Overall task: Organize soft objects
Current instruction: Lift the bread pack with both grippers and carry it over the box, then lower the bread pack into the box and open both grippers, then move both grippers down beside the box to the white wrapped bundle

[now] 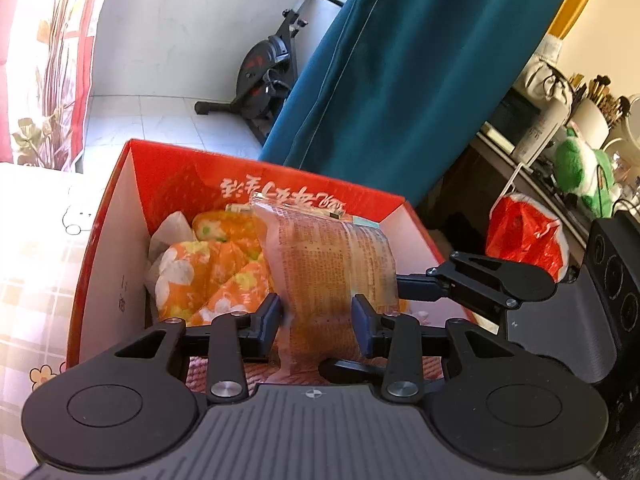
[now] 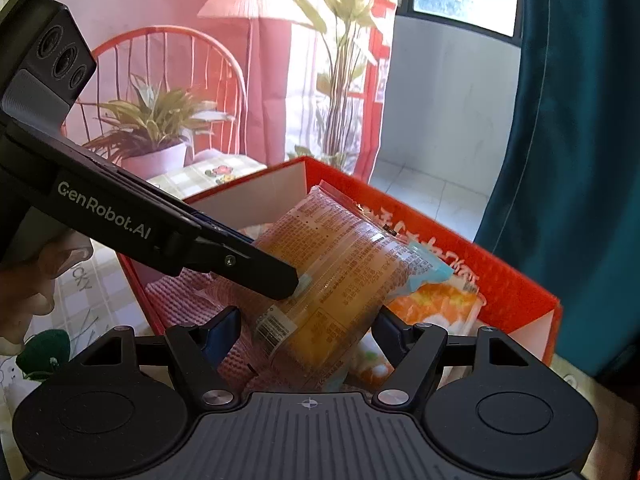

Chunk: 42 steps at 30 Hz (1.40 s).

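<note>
Left fingers: the left gripper (image 1: 316, 320) clamped the near end of the clear snack packet (image 1: 332, 256), blue pads (image 1: 362, 320) pressed against both sides of the wrapper.
Left gripper, other view: it came in from the left of the right wrist view (image 2: 280, 280), its black fingertip lying right on the wrapper.
Right fingers: the right gripper (image 2: 308, 332) stood spread wide, one finger either side of the same packet (image 2: 340, 276); whether the pads touched the wrapper could not be told.
Right gripper, other view: its black linkage (image 1: 472, 284) reached in from the right, level with the packet's side.
Snack packet: held above the open red cardboard box (image 1: 100, 248), tilted, printed back facing up, orange-yellow contents showing through.
Box contents: an orange floral cloth (image 1: 212, 276) bundled at the left side, a pink woven cloth (image 2: 180, 300) beneath the packet.
Box position: resting on a checked tablecloth (image 1: 36, 300).
Beyond: a teal curtain (image 1: 400, 60) behind the box, an exercise bike (image 1: 264, 72) on the tiled floor, a green plush toy (image 1: 580, 168) on a cluttered shelf.
</note>
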{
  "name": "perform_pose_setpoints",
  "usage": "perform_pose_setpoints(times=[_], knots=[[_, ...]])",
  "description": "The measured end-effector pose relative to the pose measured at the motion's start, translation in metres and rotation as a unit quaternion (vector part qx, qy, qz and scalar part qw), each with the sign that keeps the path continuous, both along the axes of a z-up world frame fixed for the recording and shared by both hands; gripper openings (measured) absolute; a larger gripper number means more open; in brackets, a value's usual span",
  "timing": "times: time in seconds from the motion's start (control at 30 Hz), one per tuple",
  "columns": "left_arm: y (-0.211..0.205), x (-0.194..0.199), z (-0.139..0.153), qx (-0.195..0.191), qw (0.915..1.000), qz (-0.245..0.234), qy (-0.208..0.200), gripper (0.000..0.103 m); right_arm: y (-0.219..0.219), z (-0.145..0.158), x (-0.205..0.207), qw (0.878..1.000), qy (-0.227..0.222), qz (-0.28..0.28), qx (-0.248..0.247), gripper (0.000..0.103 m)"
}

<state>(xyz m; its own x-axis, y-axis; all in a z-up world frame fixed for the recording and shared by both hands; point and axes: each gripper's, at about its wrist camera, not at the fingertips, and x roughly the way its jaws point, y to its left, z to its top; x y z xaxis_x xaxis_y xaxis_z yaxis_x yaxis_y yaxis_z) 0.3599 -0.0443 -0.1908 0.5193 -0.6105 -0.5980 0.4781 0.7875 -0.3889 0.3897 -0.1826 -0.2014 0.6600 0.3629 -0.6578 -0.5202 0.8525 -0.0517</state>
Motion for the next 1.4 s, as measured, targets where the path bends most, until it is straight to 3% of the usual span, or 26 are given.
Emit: perform_pose_setpoints(times=[0.23,0.47,0.67,0.8,0.87,1.23,1.4], knots=[[0.004,0.001,-0.011,0.031,0.9994,0.011,0.015,0.041,0.001,-0.007,0.003,1.000,0.017,-0.009,0.016,0.069],[0.008,-0.012,0.002,0.061,0.9975,0.025,-0.025,0.043,-0.011,0.004,-0.010,0.999,-0.001,-0.038,0.011,0.082],[0.008,-0.033,0.015,0.096,0.9919,0.041,-0.073,0.075,-0.020,0.012,-0.029,0.997,-0.028,-0.074,0.010,0.102],[0.011,-0.049,0.024,0.112,0.9870,0.052,-0.103,0.097,-0.025,0.017,-0.042,0.995,-0.038,-0.090,0.013,0.102],[0.013,-0.056,0.027,0.117,0.9849,0.058,-0.113,0.100,-0.027,0.019,-0.050,0.994,-0.045,-0.099,0.023,0.102],[0.028,-0.093,0.035,0.150,0.9735,0.092,-0.146,0.103,-0.028,0.024,-0.089,0.984,-0.078,-0.146,0.064,0.102],[0.035,-0.112,0.034,0.147,0.9735,0.089,-0.150,0.103,-0.025,0.023,-0.106,0.981,-0.087,-0.157,0.078,0.102]])
